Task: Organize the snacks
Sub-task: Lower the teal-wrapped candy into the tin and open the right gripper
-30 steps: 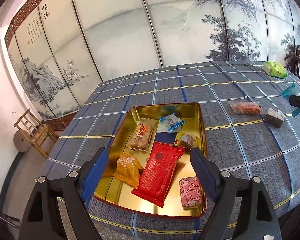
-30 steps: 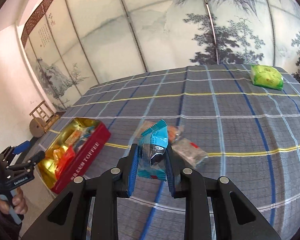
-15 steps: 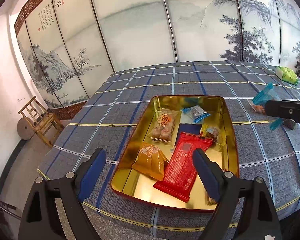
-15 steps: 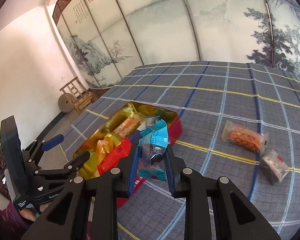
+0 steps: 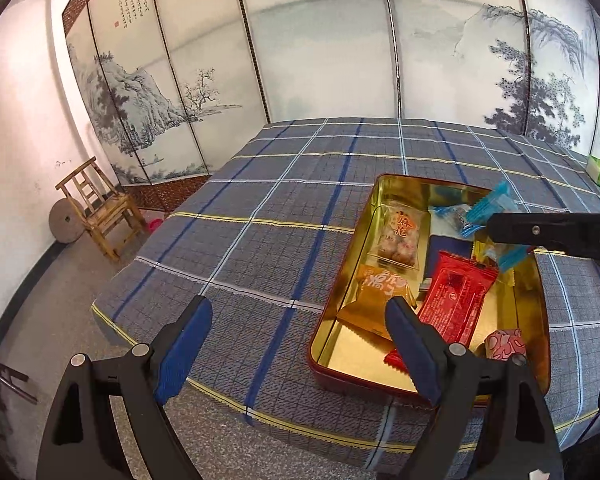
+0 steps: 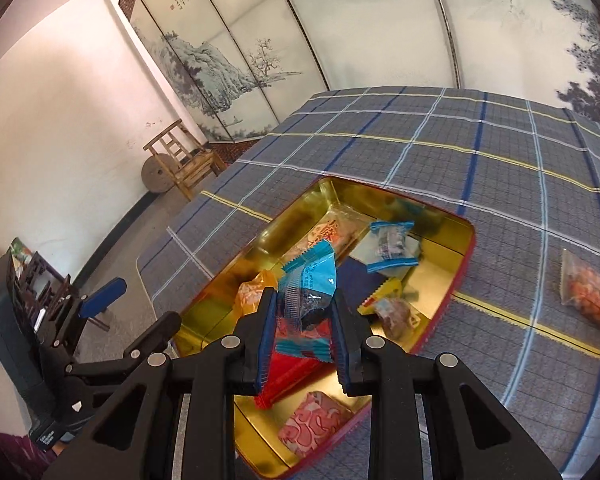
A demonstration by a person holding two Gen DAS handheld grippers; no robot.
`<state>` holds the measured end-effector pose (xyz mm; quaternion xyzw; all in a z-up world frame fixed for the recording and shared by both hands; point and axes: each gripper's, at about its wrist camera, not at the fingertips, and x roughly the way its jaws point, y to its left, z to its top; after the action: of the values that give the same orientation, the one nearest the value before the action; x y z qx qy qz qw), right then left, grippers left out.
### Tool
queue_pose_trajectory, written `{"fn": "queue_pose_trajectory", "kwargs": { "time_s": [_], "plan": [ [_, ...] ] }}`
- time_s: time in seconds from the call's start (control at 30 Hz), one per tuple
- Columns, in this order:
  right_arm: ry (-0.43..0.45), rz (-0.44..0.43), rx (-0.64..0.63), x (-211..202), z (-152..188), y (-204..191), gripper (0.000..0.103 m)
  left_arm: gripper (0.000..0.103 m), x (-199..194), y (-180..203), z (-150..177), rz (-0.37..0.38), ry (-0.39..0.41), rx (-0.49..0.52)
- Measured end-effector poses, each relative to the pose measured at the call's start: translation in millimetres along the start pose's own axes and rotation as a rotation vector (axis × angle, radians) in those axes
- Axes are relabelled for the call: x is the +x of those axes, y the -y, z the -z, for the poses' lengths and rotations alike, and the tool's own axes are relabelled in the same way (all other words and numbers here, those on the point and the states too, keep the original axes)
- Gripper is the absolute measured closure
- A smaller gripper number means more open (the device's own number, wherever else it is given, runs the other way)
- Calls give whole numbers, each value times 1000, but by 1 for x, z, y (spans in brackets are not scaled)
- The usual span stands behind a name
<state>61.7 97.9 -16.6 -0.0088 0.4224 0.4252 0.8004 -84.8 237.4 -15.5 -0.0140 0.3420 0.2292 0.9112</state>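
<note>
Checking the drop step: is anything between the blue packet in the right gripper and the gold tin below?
Nothing visible blocks it. The right gripper holds the blue packet over the open gold tin, lid off; only the red packet and other snacks lie beneath.

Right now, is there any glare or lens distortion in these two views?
Left wrist view: the gold metal tin mirrors bright light and the folding screen panels bow outward. Right wrist view: same glare on the tin floor, dark fisheye corners.
</note>
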Motion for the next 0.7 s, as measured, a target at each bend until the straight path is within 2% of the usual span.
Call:
{"fn": "queue_pose_trajectory", "kwargs": {
  "time_s": [0.33, 0.7],
  "plan": [
    [-88, -38, 69, 60, -10, -3, 76, 17, 3, -4, 1, 13, 0, 8],
    [-126, -19, 65, 83, -14, -7, 76, 15, 13, -15, 2, 15, -18, -17]
  ]
}}
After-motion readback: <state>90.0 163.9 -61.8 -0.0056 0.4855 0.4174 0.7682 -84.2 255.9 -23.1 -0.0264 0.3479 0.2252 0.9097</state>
